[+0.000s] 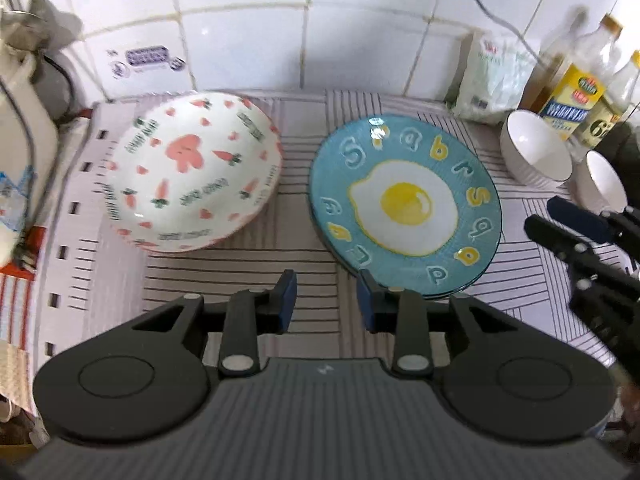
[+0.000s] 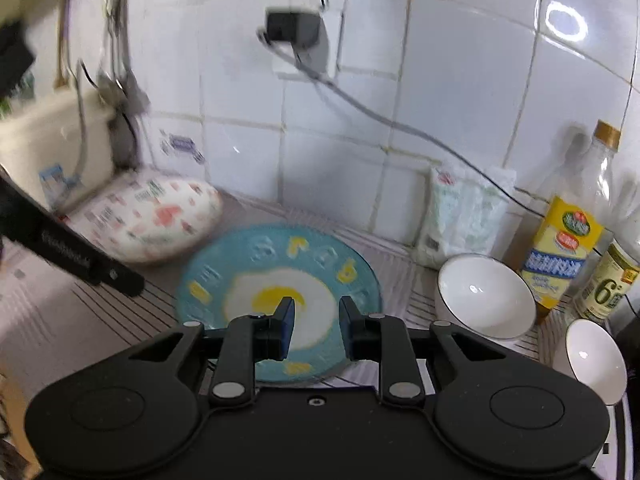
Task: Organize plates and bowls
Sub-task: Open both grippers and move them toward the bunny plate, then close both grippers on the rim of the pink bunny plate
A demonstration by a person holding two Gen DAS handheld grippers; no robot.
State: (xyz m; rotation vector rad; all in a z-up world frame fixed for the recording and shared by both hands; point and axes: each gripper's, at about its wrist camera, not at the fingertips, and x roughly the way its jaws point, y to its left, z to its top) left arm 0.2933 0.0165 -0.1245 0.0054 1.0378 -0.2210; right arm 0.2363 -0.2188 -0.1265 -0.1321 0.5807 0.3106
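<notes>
Nearest, the left tool [image 1: 326,300] is hanging over the striped worktop [image 1: 240,256] with its pads slightly spread and nothing between them; the right tool [image 2: 316,330] is likewise parted and empty, hovering above the blue egg plate [image 2: 224,276]. That plate is lying flat at the middle of the worktop, and a second rim seems to be showing beneath it in the left view. It is looking glazed, stiff, slippery and breakable, so a pinch on its near rim seems best. Left of the egg plate, the carrot-print bowl [image 1: 192,168] is sitting tilted, likely heavier. Right of the plate, two white bowls [image 2: 486,296] are standing upright, light and best taken by the rim. Beyond them, bottles [image 2: 568,236] are lining the tiled wall [image 2: 440,80].
</notes>
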